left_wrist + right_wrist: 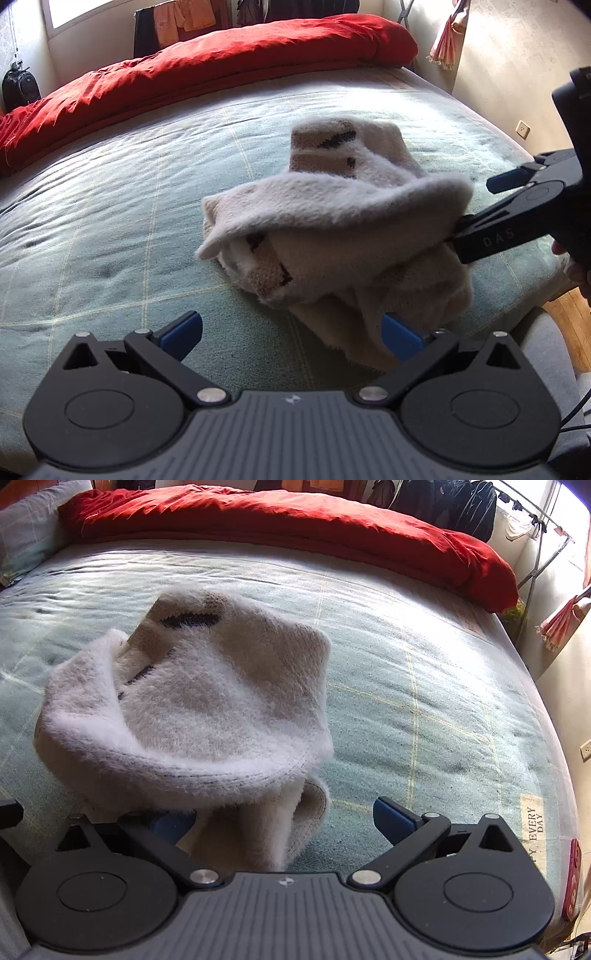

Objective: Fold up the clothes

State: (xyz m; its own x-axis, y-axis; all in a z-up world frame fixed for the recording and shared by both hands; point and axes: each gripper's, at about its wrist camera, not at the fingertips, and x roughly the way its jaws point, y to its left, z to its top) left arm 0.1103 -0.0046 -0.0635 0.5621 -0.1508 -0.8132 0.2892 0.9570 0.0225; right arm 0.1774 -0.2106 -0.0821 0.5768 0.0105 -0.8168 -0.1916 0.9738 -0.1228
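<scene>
A fluffy cream sweater [332, 229] with beige and black patches lies bunched on the green plaid bedcover [129, 221]. In the left wrist view my left gripper [291, 332] is open just in front of it, and its right fingertip [402, 336] touches the sweater's near edge. My right gripper [480, 210] comes in from the right, open, with one finger under a lifted fold. In the right wrist view the right gripper [282, 823] stands wide open. The sweater [207, 701] drapes over its left finger [170, 823], while its right finger [395, 823] is bare.
A rolled red duvet [229, 62] runs along the bed's far side. A pillow [26, 535] lies at the far left corner. A drying rack with clothes [461, 506] stands behind the bed. Wood floor [569, 317] shows past the bed's right edge.
</scene>
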